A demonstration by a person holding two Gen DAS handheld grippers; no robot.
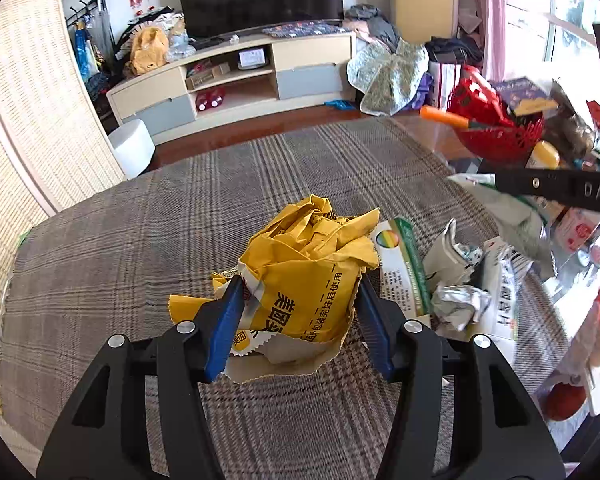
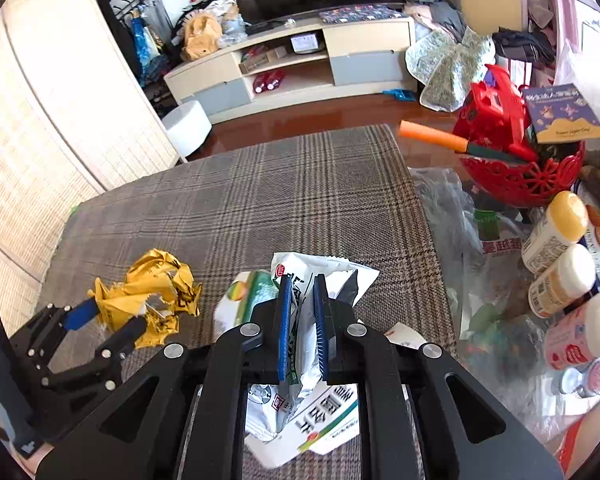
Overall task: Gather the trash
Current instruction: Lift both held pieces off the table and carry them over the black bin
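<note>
My left gripper (image 1: 298,292) is shut on a crumpled yellow paper bag (image 1: 312,264) over the plaid tablecloth (image 1: 180,240). It also shows in the right wrist view (image 2: 112,314), with the yellow bag (image 2: 152,292) between its blue pads. My right gripper (image 2: 302,284) is shut on a white and silver snack wrapper (image 2: 304,344). A white and green leaflet (image 2: 328,420) lies under that wrapper. In the left wrist view the wrapper (image 1: 460,284) and leaflet (image 1: 404,268) lie right of the yellow bag.
A red basket (image 2: 520,176) with an orange-handled tool (image 2: 432,136) stands at the right. Bottles (image 2: 560,256) and clear plastic bags (image 2: 460,220) crowd the glass table on the right. A TV cabinet (image 2: 292,64) and a white stool (image 2: 186,124) stand beyond.
</note>
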